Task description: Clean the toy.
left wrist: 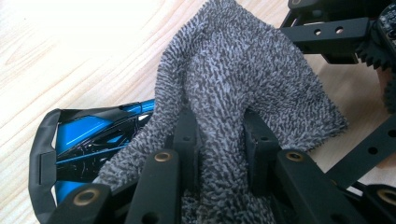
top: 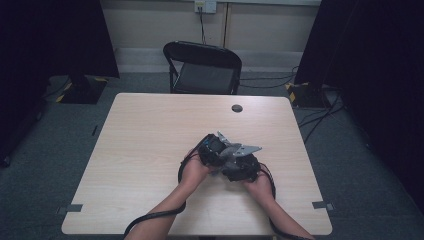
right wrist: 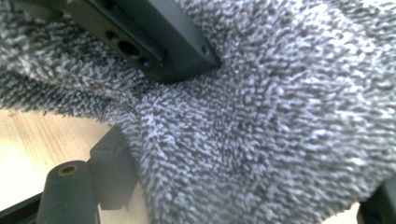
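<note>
A grey fuzzy cloth (left wrist: 243,60) lies bunched on the wooden table (top: 150,130). My left gripper (left wrist: 220,121) is shut on a fold of it, with both black jaws pinching the fabric. Under the cloth's left edge lies a blue-and-black object (left wrist: 79,135), partly covered. In the high view both hands hold the grippers close together right of the table's middle, the left gripper (top: 212,150) beside the right gripper (top: 244,167). In the right gripper view the cloth (right wrist: 280,116) spans my right gripper (right wrist: 245,172), whose jaws stand wide apart at the frame's edges. One finger (right wrist: 154,42) of the left gripper presses into the cloth above.
A black folding chair (top: 202,67) stands behind the table's far edge. A small round dark cap (top: 237,108) sits in the tabletop near the far side. Cables trail from both grippers over the near edge. Dark curtains hang at both sides of the room.
</note>
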{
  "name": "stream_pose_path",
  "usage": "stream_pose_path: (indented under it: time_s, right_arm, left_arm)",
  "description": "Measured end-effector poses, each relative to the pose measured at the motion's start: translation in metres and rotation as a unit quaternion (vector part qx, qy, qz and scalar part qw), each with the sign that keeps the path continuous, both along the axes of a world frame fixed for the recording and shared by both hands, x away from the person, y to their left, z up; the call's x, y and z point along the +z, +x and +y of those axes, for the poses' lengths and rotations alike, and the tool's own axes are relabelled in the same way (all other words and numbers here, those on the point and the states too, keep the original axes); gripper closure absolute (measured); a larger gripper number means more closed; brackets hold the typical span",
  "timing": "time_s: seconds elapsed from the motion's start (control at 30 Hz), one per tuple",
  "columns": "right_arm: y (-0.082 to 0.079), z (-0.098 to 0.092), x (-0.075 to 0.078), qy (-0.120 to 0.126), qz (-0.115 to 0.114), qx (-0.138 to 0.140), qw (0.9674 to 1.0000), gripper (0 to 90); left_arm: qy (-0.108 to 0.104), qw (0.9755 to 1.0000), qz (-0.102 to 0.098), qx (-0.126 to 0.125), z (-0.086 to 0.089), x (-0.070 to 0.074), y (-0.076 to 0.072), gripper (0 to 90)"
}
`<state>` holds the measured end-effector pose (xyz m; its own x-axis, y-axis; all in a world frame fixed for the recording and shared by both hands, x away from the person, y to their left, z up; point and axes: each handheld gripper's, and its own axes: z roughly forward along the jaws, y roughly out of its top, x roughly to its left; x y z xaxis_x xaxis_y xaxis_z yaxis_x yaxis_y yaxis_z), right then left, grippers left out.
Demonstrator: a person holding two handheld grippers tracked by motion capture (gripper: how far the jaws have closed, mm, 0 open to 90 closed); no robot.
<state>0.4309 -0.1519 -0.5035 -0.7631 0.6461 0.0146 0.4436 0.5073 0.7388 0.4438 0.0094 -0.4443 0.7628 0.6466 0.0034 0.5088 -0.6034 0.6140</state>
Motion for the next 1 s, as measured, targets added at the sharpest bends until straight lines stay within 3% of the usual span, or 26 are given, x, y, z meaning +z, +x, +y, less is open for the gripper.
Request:
stream_pose_path:
  time_s: [0.33, 0.63, 1.0]
  right_arm:
    - [0.0, 0.0, 0.0, 0.0, -0.001, 0.001, 1.0, 23.0]
    - [0.0, 0.0, 0.0, 0.0, 0.0, 0.001, 1.0, 23.0]
    - [0.0, 0.0, 0.0, 0.0, 0.0, 0.001, 1.0, 23.0]
  left_arm:
    - [0.007, 1.0, 0.0, 0.003, 0.003, 0.003, 0.005, 71.3]
    - [0.026, 0.9994, -0.006, 0.022, 0.013, 0.005, 0.013, 71.2]
    - [0.016, 0.9989, 0.004, 0.044, 0.023, 0.005, 0.025, 71.1]
